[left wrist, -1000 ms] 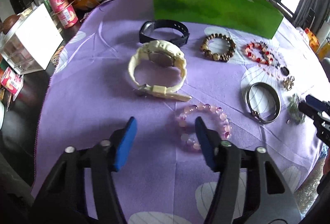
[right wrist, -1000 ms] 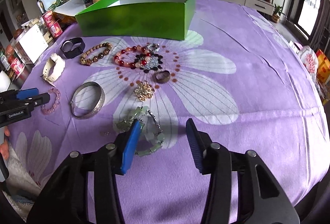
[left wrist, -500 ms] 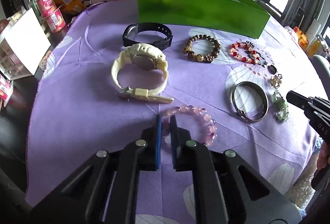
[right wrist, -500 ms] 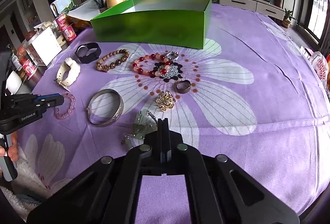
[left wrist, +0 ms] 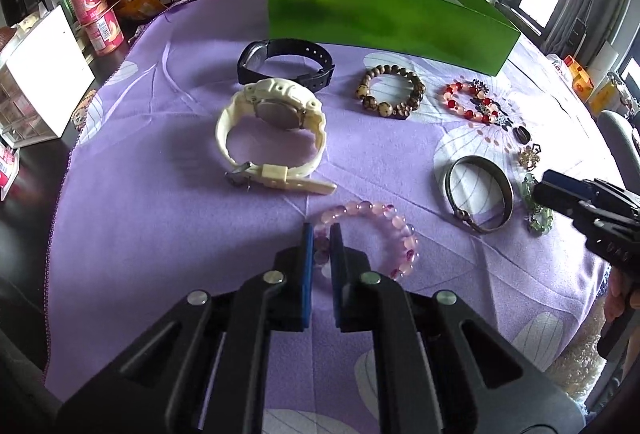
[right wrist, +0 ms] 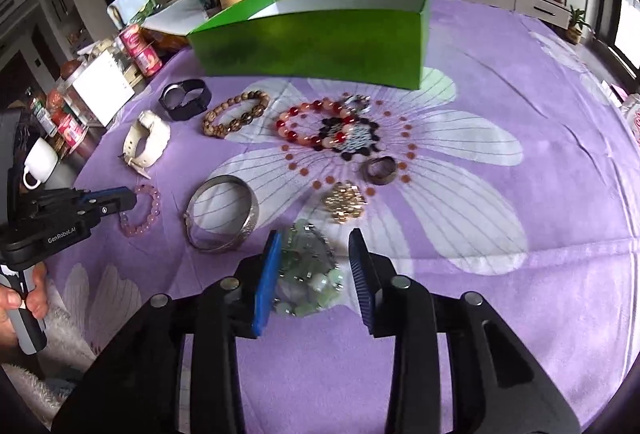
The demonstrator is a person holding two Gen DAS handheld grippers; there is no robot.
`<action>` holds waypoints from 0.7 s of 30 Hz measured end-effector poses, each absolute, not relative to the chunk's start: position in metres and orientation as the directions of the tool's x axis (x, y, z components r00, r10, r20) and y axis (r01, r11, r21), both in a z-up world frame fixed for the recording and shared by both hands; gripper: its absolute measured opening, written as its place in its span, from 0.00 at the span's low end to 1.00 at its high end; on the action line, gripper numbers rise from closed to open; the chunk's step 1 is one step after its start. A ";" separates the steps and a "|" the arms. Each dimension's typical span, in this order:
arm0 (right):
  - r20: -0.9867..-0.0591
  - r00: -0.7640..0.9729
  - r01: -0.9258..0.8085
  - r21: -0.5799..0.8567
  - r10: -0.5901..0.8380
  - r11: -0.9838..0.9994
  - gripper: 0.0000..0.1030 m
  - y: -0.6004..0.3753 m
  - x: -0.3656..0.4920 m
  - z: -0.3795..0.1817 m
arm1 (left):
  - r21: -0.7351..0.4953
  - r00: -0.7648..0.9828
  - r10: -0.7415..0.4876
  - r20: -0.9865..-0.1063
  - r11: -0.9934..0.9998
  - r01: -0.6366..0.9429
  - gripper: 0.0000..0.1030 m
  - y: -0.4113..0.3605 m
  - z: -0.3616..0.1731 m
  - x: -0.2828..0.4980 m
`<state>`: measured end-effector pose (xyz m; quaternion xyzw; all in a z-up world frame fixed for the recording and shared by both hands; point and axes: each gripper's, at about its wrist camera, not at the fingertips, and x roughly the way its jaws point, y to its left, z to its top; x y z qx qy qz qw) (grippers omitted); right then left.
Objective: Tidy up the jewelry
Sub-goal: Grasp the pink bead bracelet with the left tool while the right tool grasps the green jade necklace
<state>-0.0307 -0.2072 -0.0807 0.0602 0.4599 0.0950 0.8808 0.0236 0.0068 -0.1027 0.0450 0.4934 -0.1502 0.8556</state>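
On the purple flowered cloth, my left gripper (left wrist: 322,234) is shut on the near-left beads of a pink bead bracelet (left wrist: 396,230), which lies flat. The right wrist view shows this gripper (right wrist: 128,199) at the far left, on the same bracelet (right wrist: 140,230). My right gripper (right wrist: 314,246) has its jaws opening, with a green bead bracelet (right wrist: 308,274) lying on the cloth between them. The pads do not press it. An open green box (right wrist: 320,42) stands at the back.
Between the grippers and the box lie a silver bangle (right wrist: 222,214), gold brooch (right wrist: 345,202), ring (right wrist: 380,170), red bead bracelet (right wrist: 312,126), brown bead bracelet (right wrist: 234,114), white watch (left wrist: 272,138) and black watch (left wrist: 284,62). Cups, a white case and a bottle crowd the left edge.
My left gripper went from open to shut on the pink bracelet. My right gripper shut above the green bracelet, then came apart again around it.
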 end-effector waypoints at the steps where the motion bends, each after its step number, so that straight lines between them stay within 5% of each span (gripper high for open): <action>1: -0.798 0.568 -0.125 0.159 0.202 0.979 0.34 -0.202 -0.030 -0.081 | -0.068 0.469 -0.211 -0.858 0.950 0.304 0.07 0.006 -0.103 0.024; 4: -0.798 0.576 -0.159 0.100 0.175 0.982 0.15 -0.190 -0.030 -0.081 | -0.056 0.473 -0.205 -0.857 0.949 0.310 0.07 0.003 -0.103 0.025; 21: -0.702 0.679 -0.144 0.157 0.213 0.977 0.08 -0.202 -0.044 -0.031 | -0.037 0.563 -0.228 -0.795 0.943 0.329 0.07 -0.002 -0.060 0.017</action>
